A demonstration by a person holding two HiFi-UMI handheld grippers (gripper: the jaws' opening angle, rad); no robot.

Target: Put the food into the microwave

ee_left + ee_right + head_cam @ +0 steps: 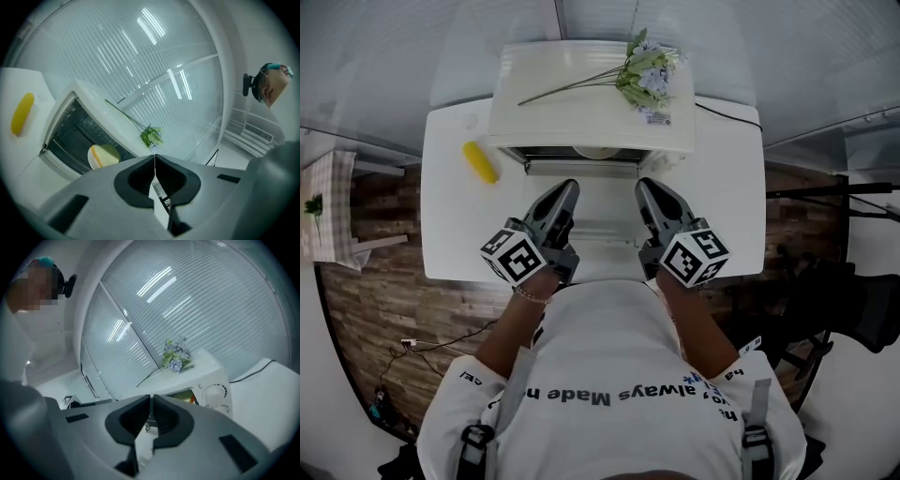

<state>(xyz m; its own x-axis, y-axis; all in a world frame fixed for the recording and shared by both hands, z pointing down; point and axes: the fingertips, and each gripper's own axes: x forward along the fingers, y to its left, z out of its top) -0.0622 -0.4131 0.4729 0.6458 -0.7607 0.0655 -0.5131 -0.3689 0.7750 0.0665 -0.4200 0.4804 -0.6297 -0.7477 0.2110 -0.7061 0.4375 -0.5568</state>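
A white microwave [591,94] stands at the back of the white table [450,225], its door [598,208] dropped open toward me. Inside sits a plate with yellow-green food [103,156], of which only the rim [598,152] shows in the head view. A yellow piece of food [480,161] lies on the table left of the microwave, also seen as the yellow food [22,114] at far left. My left gripper [567,189] and right gripper [645,187] hover side by side over the door, both shut and empty. Jaw tips meet in the left gripper [154,157] and right gripper [151,398] views.
A bunch of artificial flowers [647,73] lies on the microwave's top. The microwave's dials [214,393] face me at its right. A black cable [727,114] runs behind on the right. Wooden floor [384,281] shows beyond the table's left edge, and a glass wall rises behind.
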